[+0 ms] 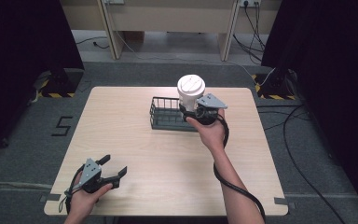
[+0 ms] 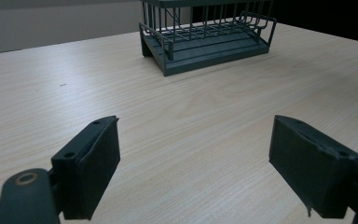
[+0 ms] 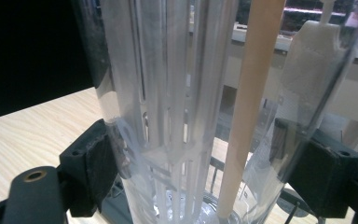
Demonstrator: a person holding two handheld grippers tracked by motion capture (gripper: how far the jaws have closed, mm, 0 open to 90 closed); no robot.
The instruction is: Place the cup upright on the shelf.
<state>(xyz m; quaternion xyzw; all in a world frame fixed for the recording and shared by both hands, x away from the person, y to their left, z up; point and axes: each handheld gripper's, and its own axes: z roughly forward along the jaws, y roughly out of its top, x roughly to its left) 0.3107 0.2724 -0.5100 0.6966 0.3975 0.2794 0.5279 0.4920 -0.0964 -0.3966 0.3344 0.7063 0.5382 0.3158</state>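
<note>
The left gripper [image 1: 113, 169] rests low near the person's side with jaws spread wide, while the right gripper [image 1: 192, 111], arm stretched forward, has its jaws clamped on a clear container [image 3: 177, 93].

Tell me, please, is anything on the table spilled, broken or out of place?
Nothing stands out. The table shows no spill, the wire basket sits flat on it, and the right gripper holds the lidded container upright beside the basket. The left gripper is open with nothing between its jaws.
</note>
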